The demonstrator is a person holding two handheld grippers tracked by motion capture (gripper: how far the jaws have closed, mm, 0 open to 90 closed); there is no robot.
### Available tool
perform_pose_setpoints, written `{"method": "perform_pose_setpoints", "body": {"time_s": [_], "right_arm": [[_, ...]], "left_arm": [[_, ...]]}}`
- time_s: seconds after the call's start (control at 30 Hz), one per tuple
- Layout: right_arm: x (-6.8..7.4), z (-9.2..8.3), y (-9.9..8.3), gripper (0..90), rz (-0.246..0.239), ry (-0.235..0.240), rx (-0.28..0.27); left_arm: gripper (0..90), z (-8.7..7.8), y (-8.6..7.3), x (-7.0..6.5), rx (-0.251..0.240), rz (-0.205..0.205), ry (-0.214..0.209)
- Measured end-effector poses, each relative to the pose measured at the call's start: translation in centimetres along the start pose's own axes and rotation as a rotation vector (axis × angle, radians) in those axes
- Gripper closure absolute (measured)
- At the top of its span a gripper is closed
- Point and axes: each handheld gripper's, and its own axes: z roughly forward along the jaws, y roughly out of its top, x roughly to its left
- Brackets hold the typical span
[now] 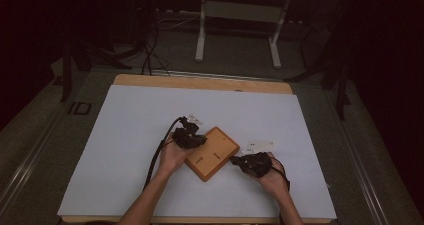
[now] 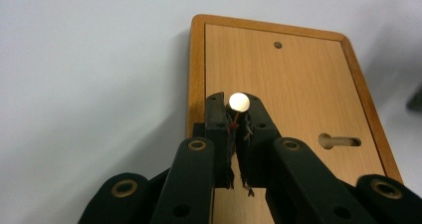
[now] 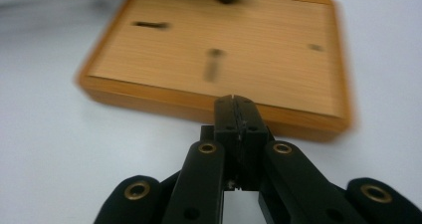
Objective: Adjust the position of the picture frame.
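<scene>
Left hand-held gripper (image 2: 238,115) angled over the wooden board's (image 1: 212,152) left edge, pinching a white-headed pin (image 2: 239,103) upright; right hand-held gripper (image 3: 237,115) low at the board's right edge, jaws pressed together; board sits diagonal mid-bench (image 1: 125,135).

The white table sheet (image 1: 125,135) lies open left, far and near. The wooden board (image 1: 212,152) occupies the centre. The left gripper (image 1: 190,136) blocks the board's left edge; the right gripper (image 1: 250,163) stands just right of it. Two clear plastic pieces (image 1: 259,146) lie near the board's far side.
</scene>
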Motion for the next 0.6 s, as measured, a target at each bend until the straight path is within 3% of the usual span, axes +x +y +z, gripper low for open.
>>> {"method": "perform_pose_setpoints", "body": {"time_s": [0.2,0.23,0.33,0.43,0.6], "right_arm": [[-2.3,-0.1,0.2,89.7,0.07,-0.113,-0.029],[-2.3,-0.1,0.2,89.7,0.07,-0.113,-0.029],[-4.2,0.6,0.1,89.6,0.147,-0.172,-0.026],[-5.3,1.5,0.0,89.3,0.219,-0.179,-0.012],[-5.5,2.8,-0.1,89.7,0.22,-0.151,0.029]], "left_arm": [[84.8,0.0,0.0,0.0,0.001,-0.001,-0.001],[84.8,0.0,0.0,0.0,0.001,-0.001,-0.001],[84.8,0.0,0.0,0.0,0.002,0.0,-0.003],[84.8,0.0,0.0,0.0,-0.002,-0.002,-0.003],[84.8,0.0,0.0,0.1,-0.006,-0.007,-0.002]]}}
